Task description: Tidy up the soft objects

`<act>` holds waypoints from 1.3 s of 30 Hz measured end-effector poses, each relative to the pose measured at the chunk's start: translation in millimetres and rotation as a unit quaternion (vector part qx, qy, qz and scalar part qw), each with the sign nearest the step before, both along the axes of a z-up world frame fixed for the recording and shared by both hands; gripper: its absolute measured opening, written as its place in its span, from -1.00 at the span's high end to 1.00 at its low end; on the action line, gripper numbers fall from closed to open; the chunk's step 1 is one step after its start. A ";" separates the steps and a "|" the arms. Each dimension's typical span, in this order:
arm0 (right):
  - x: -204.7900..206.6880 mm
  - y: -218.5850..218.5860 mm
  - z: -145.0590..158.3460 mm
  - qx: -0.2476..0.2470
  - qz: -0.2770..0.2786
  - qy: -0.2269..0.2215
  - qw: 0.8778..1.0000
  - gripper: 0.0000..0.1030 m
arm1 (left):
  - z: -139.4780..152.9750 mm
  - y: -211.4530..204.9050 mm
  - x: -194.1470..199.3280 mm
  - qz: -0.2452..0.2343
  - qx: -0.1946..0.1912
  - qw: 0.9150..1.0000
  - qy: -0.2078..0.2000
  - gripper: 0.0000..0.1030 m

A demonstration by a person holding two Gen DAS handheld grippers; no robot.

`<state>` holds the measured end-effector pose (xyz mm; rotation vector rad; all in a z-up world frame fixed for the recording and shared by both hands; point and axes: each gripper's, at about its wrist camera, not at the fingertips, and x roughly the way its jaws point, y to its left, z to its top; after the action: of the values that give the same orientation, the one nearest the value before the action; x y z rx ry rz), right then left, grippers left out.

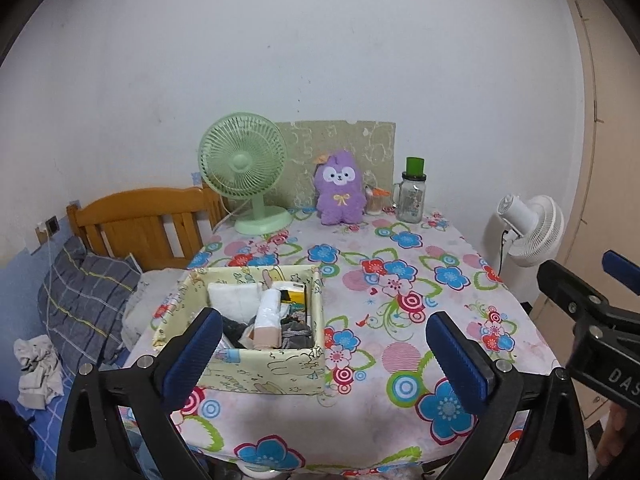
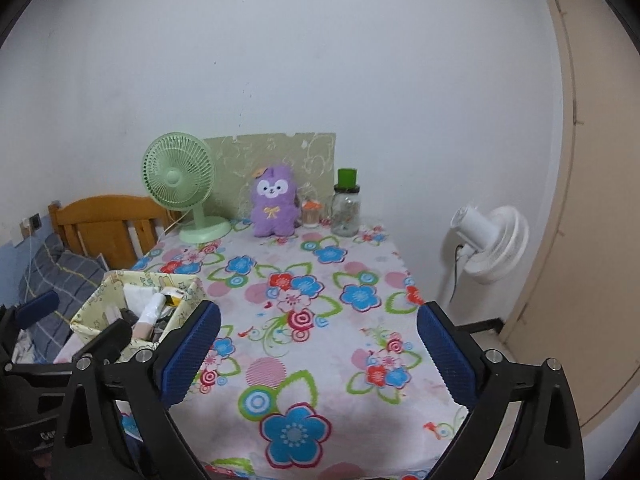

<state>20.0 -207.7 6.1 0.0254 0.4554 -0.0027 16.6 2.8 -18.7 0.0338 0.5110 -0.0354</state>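
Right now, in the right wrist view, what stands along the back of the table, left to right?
Green fan → purple plush → small cup → glass jar. The white fan stands off the table, further right.

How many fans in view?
2. A green desk fan stands at the table's far left, beside the purple plush. A white fan stands off the table's right side. None else visible.

Left gripper (image 1: 324, 354) held wide apart above flowered tablecloth (image 1: 400, 292), fabric box (image 1: 256, 372) filled with soft items, purple plush (image 1: 340, 190) propped at wall
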 end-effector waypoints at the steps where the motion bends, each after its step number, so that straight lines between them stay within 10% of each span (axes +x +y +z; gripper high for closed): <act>1: -3.5 -0.7 0.6 0.000 0.001 -0.005 1.000 -0.98 | 0.8 -0.5 -3.5 0.002 0.002 1.000 -0.005 -1.00; 39: -27.6 -30.0 -8.6 0.034 -0.021 -0.019 0.999 -0.99 | 2.7 -10.5 -30.9 -0.003 -0.012 0.999 -0.040 -1.00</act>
<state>-7.7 -237.7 -2.5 0.1010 0.4165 -0.0272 -14.3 -7.8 -15.9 0.0121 0.4302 -0.0452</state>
